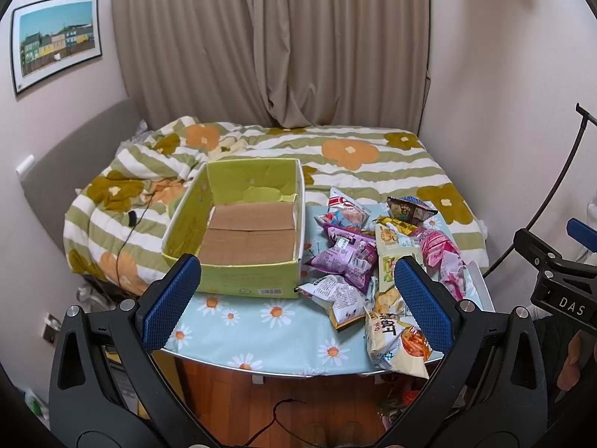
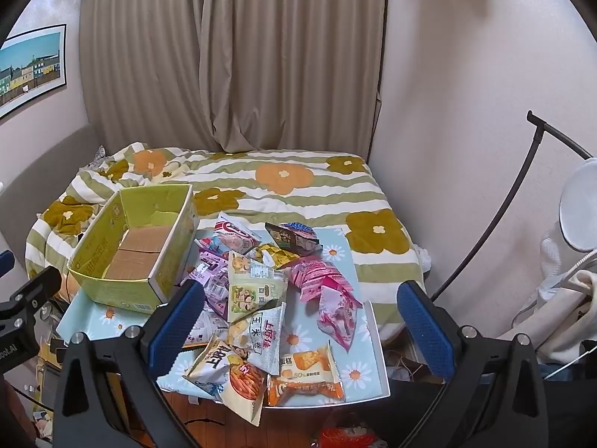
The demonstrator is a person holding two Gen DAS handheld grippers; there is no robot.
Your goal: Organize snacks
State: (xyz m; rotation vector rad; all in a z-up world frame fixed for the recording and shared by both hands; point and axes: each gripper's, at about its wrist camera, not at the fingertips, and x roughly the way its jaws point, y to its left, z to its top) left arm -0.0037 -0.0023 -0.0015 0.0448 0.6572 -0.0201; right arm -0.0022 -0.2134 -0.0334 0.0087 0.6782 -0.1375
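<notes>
Lengthwise toward the bed, green box (image 1: 238,231) beside heaped snack packets (image 2: 261,298).

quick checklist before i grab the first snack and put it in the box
1. Box empty, open side up: ok.
2. Left gripper open, holding nothing: ok.
3. Right gripper open, holding nothing: ok.
4. Snacks within view, piled right of the box on the table: ok.
5. Snacks safely on the table: not ok; the chip bag hangs over the near edge.
6. An easy first pick: ok; the orange pack lies on top of the pile's near end.
</notes>
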